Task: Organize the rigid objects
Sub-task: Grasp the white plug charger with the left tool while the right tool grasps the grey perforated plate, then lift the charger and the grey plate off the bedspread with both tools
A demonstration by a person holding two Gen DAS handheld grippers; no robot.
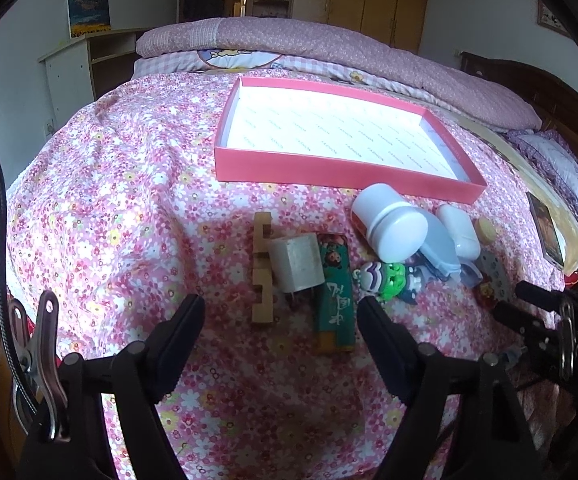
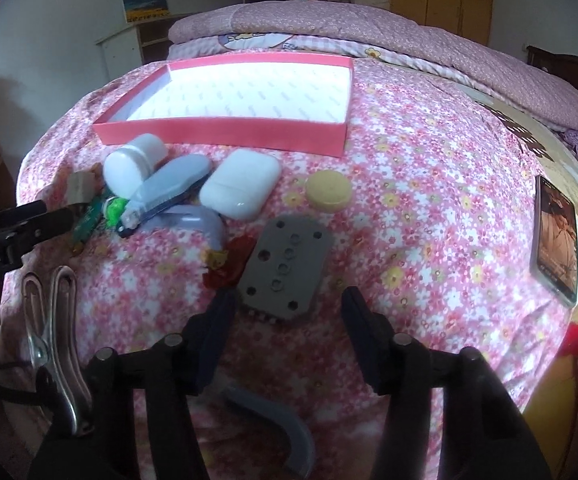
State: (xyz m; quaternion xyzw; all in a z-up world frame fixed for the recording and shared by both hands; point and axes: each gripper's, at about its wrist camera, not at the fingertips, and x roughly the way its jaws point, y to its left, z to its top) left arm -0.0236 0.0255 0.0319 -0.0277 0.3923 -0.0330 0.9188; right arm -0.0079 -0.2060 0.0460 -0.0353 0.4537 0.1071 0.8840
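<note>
On the flowered bedspread lies a grey perforated plate (image 2: 285, 268); its near end sits between the fingers of my right gripper (image 2: 289, 306), which stands open, pads not touching it. My left gripper (image 1: 281, 312) is open above a wooden notched block (image 1: 259, 268), a white charger cube (image 1: 297, 264) and a green printed box (image 1: 335, 292). Behind them lie a white bottle (image 1: 389, 224), a green toy figure (image 1: 385, 276), a white earbud case (image 2: 241, 188), a blue-grey case (image 2: 173, 188) and a yellow cap (image 2: 328, 191). A pink shallow box (image 1: 329, 172), white inside, holds nothing.
A phone (image 2: 555, 240) lies at the bed's right edge. A folded pink quilt (image 1: 329, 44) is piled behind the box. A red trinket (image 2: 229, 264) lies beside the plate and a grey curved piece (image 2: 273, 428) lies under my right gripper. A white desk (image 1: 73, 68) stands at back left.
</note>
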